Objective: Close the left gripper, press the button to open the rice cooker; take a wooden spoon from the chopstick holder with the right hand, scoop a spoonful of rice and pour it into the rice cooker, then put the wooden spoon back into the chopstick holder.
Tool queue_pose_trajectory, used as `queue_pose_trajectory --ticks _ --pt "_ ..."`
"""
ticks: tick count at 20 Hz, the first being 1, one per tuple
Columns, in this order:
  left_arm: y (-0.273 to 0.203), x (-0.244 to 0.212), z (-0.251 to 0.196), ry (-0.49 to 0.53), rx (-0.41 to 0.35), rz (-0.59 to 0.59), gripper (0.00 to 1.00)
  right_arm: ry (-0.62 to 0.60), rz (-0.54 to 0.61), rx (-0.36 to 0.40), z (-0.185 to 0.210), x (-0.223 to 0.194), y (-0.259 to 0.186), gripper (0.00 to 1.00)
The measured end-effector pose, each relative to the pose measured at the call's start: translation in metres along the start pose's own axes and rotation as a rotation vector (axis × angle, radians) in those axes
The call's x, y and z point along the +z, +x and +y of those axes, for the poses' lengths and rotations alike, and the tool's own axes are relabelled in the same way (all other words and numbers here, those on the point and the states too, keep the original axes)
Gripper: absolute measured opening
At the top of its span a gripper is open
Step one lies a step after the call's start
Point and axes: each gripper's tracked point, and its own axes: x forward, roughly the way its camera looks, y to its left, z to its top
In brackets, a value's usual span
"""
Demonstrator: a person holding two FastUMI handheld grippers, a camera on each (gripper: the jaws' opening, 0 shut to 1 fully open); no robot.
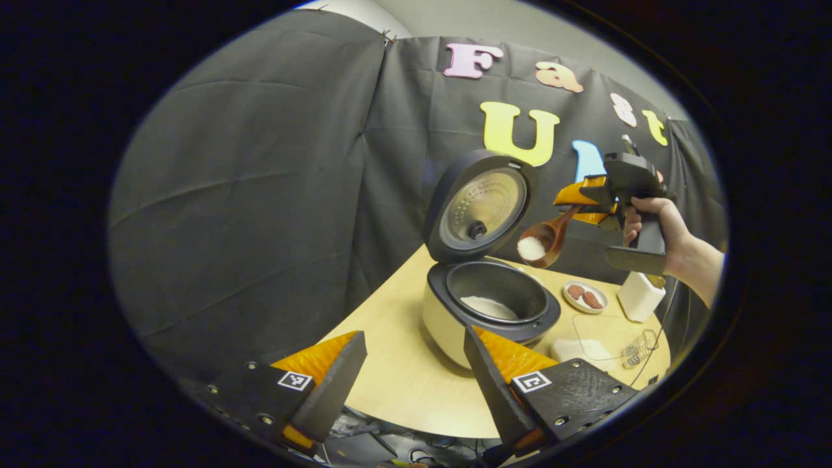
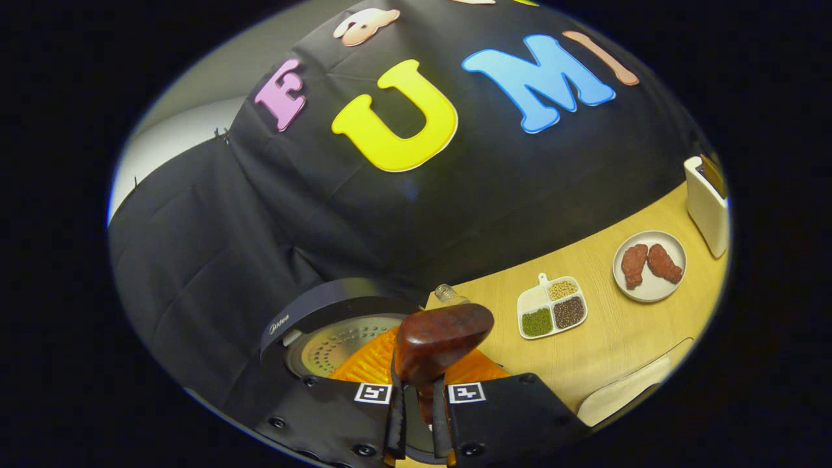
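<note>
My right gripper [image 2: 416,416] clamps the wooden spoon [image 1: 545,239], heaped with rice, above the open rice cooker [image 1: 487,305], while my left gripper [image 1: 409,370] hangs spread, empty.

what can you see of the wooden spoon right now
The wooden spoon is dark reddish-brown, glossy wood with a rounded bowl and short handle. Its bowl holds a mound of white rice. The right gripper is shut on the handle, holding it in the air above and to the side of the open rice cooker, bowl tipped toward the pot. It touches nothing else.
</note>
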Motion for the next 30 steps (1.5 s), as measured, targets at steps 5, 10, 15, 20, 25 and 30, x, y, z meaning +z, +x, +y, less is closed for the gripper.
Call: queue_pose_trajectory --ticks 5,10,15,20,25,30 --pt "-0.002 -0.003 0.006 -0.013 0.01 0.005 0.92 -0.2 0.013 0.02 0.013 -0.023 0.011 0.17" --pt "-0.007 -0.008 0.012 -0.006 0.013 0.014 0.96 -0.325 0.006 0.061 0.014 -0.041 0.011 0.17" --pt "-0.012 -0.018 0.011 -0.004 0.008 0.034 0.96 -0.536 0.011 0.144 0.018 -0.068 -0.004 0.18" --pt "-0.016 -0.025 0.01 0.023 -0.005 0.046 0.92 -0.674 0.026 0.221 0.025 -0.097 -0.017 0.17" --pt "-0.017 -0.023 0.002 0.037 -0.031 0.039 0.96 -0.806 0.015 0.26 0.031 -0.112 -0.03 0.17" --pt "-0.01 -0.021 -0.015 0.052 -0.079 0.034 0.93 -0.794 -0.033 0.204 0.033 -0.096 -0.053 0.18"
